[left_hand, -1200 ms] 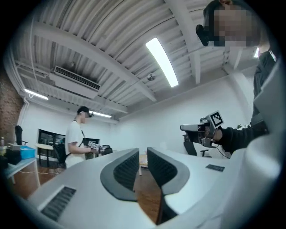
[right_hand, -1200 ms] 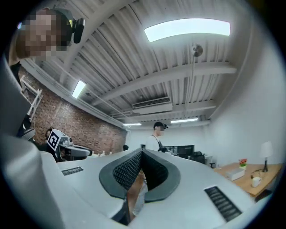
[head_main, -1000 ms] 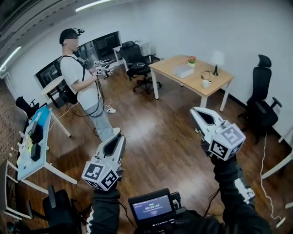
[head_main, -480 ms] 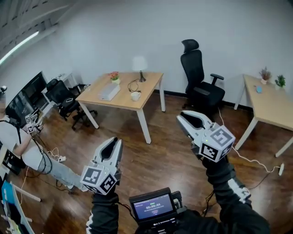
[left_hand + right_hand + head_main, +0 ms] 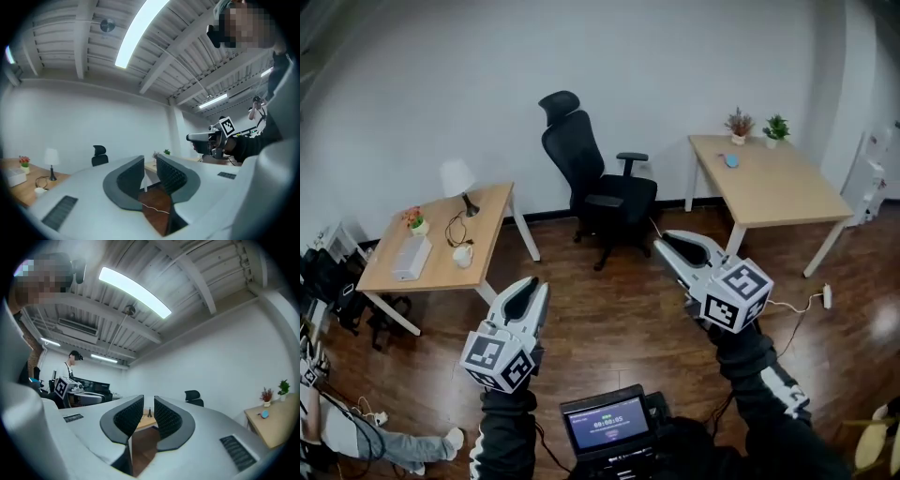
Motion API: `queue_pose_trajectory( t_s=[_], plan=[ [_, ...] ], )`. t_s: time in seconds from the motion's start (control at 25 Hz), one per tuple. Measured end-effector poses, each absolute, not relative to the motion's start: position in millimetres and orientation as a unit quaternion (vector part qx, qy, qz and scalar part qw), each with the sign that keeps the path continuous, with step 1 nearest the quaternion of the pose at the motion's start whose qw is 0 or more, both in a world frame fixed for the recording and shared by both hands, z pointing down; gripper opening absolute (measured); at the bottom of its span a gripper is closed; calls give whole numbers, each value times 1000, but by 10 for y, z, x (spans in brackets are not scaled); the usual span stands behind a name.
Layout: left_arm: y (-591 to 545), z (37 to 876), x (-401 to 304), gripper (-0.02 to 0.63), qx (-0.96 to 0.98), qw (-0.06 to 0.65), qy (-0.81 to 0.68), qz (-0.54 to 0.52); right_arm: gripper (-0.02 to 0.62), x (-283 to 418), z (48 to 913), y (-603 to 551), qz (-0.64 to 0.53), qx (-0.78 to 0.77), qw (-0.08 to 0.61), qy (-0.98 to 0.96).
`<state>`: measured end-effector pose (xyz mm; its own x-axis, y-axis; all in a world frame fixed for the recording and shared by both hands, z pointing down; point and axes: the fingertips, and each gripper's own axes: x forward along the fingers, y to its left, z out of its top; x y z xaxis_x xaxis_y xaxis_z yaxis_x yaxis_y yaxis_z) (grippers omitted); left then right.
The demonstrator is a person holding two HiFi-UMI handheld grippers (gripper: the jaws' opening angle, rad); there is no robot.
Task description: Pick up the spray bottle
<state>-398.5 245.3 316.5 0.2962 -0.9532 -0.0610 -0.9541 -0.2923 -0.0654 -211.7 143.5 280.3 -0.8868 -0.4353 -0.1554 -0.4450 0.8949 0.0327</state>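
No spray bottle shows in any view. In the head view my left gripper point(image 5: 528, 292) and right gripper point(image 5: 670, 246) are held level over the wooden floor, both pointing away from me. Each has just been opening its jaws, and nothing is between them. The left gripper point(image 5: 150, 161) stands open with a clear gap. The right gripper point(image 5: 149, 401) shows only a narrow gap between its ribbed pads. Each gripper view also catches the other gripper off to the side: the right gripper point(image 5: 199, 137) and the left gripper point(image 5: 89, 397).
A black office chair point(image 5: 595, 187) stands by the far wall. On the left is a wooden desk point(image 5: 492, 211) with a lamp point(image 5: 457, 178) and a mug. On the right another desk point(image 5: 787, 197) carries two plants. A screen device point(image 5: 605, 424) sits at my chest. A person's legs point(image 5: 384, 441) show at lower left.
The view has swung right: the lamp desk slid left, the chair came to the middle, a second desk appeared. The standing person dropped out to the lower left. Both grippers keep their place in the view.
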Motion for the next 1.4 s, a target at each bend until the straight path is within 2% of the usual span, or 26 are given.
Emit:
queue_pose_trajectory(
  t_s=[0.16,0.2,0.24,0.44,0.72,0.96,1.4],
  plan=[
    [966,3081,-3322,95,-823,39,565,33,57,-1383,2828,129,30,-255,61,964],
    [604,3062,-3135,95,-826,39,561,33,82,-1185,2832,-186,28,-258,57,964],
    [244,3046,-2954,95,-829,39,557,32,143,-988,2836,-504,25,-260,53,964],
    [-1438,3184,-2237,95,-849,32,528,10,147,-216,2991,-2017,12,-291,48,955],
    [-3915,3394,-1835,95,-884,27,466,3,147,130,3184,-4323,13,-349,31,937],
    [-6207,3315,-1835,95,-907,21,421,6,147,184,3245,-6465,-2,-399,2,917],
    [-9594,3353,-1114,95,-928,18,371,-8,147,929,3213,-9822,-12,-458,6,889]
  ],
)
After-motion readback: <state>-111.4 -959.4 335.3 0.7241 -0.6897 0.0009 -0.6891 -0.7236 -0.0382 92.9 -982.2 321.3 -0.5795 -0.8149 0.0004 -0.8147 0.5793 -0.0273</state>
